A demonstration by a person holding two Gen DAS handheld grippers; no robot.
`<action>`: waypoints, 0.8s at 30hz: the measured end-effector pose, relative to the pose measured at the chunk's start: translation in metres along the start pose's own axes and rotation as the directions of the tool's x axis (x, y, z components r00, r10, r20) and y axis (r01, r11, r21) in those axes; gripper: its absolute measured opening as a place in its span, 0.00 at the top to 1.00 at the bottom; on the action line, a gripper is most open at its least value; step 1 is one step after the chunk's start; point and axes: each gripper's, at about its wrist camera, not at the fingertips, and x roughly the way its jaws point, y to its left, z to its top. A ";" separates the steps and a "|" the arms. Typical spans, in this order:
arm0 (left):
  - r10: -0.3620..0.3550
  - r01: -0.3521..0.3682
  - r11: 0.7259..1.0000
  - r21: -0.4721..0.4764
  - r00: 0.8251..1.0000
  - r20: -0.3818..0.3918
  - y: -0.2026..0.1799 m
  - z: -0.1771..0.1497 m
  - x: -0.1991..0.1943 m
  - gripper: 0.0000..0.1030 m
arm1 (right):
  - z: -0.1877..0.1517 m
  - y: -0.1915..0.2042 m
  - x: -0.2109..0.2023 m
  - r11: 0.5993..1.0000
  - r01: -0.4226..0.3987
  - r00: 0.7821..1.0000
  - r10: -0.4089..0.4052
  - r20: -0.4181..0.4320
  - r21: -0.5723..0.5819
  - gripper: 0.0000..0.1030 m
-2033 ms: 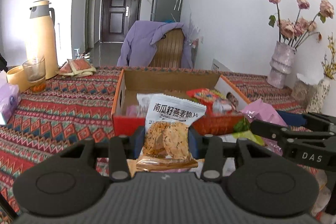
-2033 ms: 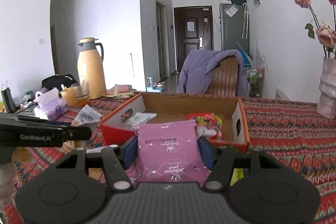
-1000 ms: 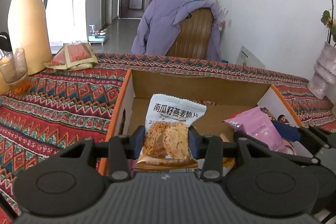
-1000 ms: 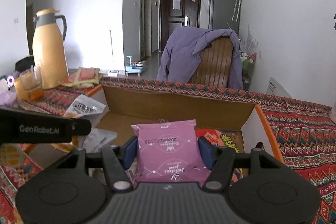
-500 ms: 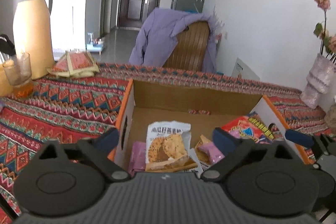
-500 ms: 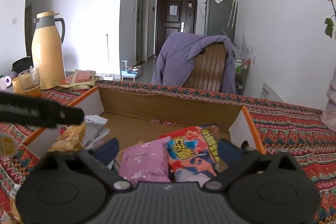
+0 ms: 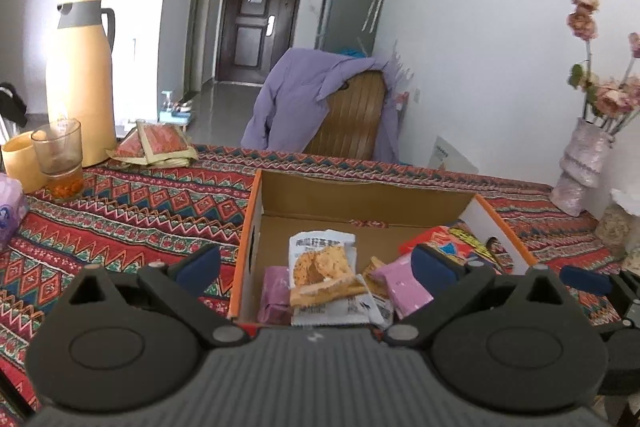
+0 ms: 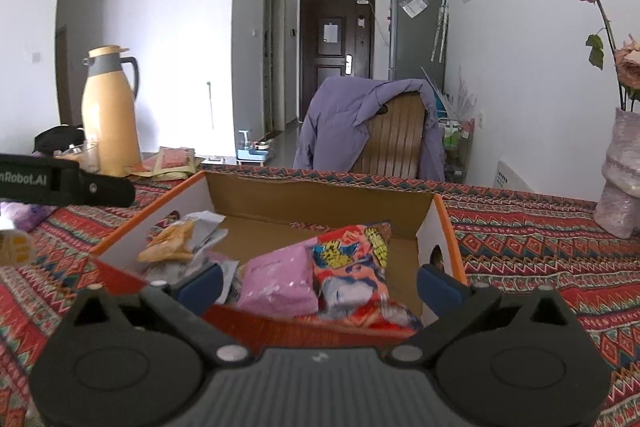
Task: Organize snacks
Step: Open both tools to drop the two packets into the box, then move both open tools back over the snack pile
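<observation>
L gripper (image 7: 316,269) is hovering at the near edge of the box (image 7: 362,193), fingers spread wide, gripping nothing. R gripper (image 8: 318,287) is doing likewise, fingers wide apart, nothing between them. Inside the box: biscuit pack (image 7: 322,269) is lying flat on other packets near the left wall; pink pack (image 8: 280,281) is leaning beside the red pack (image 8: 354,263) twd the right wall. Box is sitting on the patterned cloth (image 7: 120,211). Further back, left: glass (image 7: 60,159) is standing in front of the flask (image 7: 80,75). Far right: vase (image 7: 582,167) w/ flowers.
</observation>
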 end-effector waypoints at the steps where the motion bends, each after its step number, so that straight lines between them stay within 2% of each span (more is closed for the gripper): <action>1: -0.005 0.004 1.000 0.005 1.000 0.007 -0.001 -0.003 -0.006 0.00 | -0.003 0.000 -0.006 1.000 -0.007 1.000 0.007 0.001 -0.001 0.00; 6: -0.043 0.043 0.999 0.015 0.999 0.008 0.001 -0.021 -0.029 0.00 | -0.015 0.002 -0.034 1.000 -0.025 1.000 0.025 0.006 0.006 0.00; 12: -0.042 0.042 0.998 0.037 0.999 0.008 0.002 -0.043 -0.052 0.00 | -0.030 0.005 -0.059 0.999 -0.034 0.999 0.034 0.016 0.016 0.00; 24: -0.028 0.030 0.999 0.031 0.998 -0.060 0.015 -0.092 -0.070 0.00 | -0.069 0.008 -0.078 0.995 -0.037 0.999 0.040 -0.032 0.088 0.00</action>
